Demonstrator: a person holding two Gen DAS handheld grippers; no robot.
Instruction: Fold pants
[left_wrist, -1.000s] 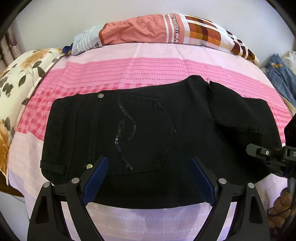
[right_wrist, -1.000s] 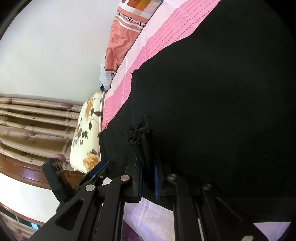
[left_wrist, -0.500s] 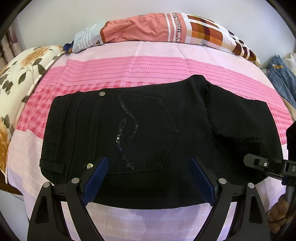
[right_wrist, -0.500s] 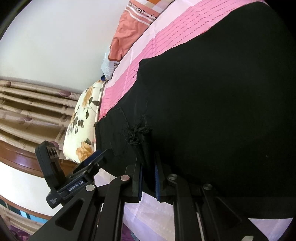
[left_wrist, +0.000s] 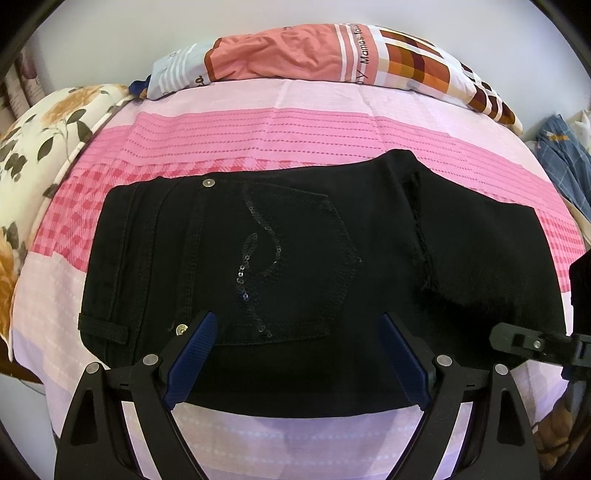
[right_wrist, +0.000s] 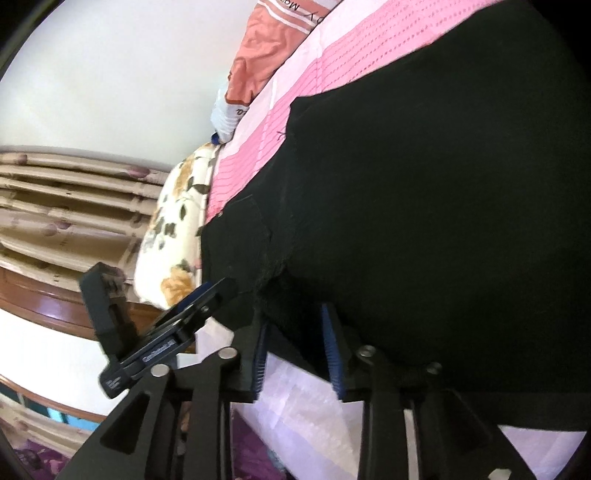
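Grippers first: left gripper (left_wrist: 297, 354) spread wide above the near edge of the black pants (left_wrist: 295, 258), right gripper (right_wrist: 295, 347) parted too, its blue pads astride the pants' frayed hem, gripping nothing. Pants lie folded flat on the pink striped bedsheet (left_wrist: 295, 125); patterned pillow (left_wrist: 332, 55) beyond, by the wall.

A big bed (left_wrist: 258, 122) fills the middle of the left wrist picture. Its sheet has pink and pale purple stripes. At the top lies a folded quilt (left_wrist: 317, 55) in orange-pink, white and brown squares. At the left edge is a white pillow with yellow flowers (left_wrist: 33, 147). Behind the bed, along the top, is a plain white wall (left_wrist: 110, 33). At the right edge sits some blue checked cloth (left_wrist: 561, 162). In the right wrist picture, tan curtains (right_wrist: 70, 199) hang at the left, beside a brown wooden edge (right_wrist: 40, 302). The light is soft and bright.
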